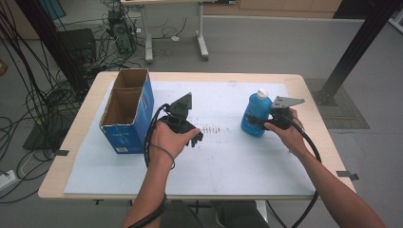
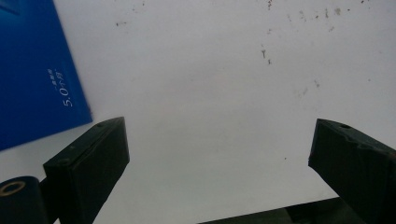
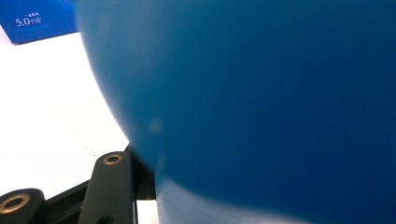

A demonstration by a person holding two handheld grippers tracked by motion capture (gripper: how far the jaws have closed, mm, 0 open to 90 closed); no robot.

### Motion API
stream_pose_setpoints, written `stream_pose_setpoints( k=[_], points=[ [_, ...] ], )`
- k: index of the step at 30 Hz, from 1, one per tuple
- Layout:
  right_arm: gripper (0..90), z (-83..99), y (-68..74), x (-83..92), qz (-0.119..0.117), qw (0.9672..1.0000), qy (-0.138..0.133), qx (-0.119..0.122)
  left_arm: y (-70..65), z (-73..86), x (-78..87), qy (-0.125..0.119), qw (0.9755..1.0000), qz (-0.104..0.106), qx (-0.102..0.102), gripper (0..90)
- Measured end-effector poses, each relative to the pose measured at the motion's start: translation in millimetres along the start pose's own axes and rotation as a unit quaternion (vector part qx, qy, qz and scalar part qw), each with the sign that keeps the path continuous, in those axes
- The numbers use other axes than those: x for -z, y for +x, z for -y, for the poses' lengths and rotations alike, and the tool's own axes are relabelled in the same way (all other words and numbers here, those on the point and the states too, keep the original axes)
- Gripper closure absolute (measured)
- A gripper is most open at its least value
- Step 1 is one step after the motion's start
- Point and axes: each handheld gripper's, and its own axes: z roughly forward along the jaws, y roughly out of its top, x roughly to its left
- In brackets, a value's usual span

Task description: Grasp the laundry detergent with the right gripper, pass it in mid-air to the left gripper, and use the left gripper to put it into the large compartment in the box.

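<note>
A blue bottle with a white cap stands at the right of the white sheet. My right gripper reaches in from the bottle's right side and is shut on its body. In the right gripper view the bottle sits right against the camera and hides the jaws. My left gripper hovers over the middle of the sheet, just right of the blue open-topped box. Its jaws stand wide apart in the left gripper view, open over bare sheet with nothing between them.
The blue box shows beside the left jaw, and at the far left of the right gripper view. Small dark specks mark the sheet between the grippers. The wooden table edges the sheet. Cables and table legs cover the floor behind.
</note>
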Motion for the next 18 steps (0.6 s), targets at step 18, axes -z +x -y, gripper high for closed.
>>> stream_pose_setpoints(
  k=[18],
  points=[
    [43.8,0.7,-0.2,0.0,-0.001,1.0000,-0.003,0.001,0.3,0.4,2.0,-0.003,1.0000,-0.002,0.001,5.3]
  ],
)
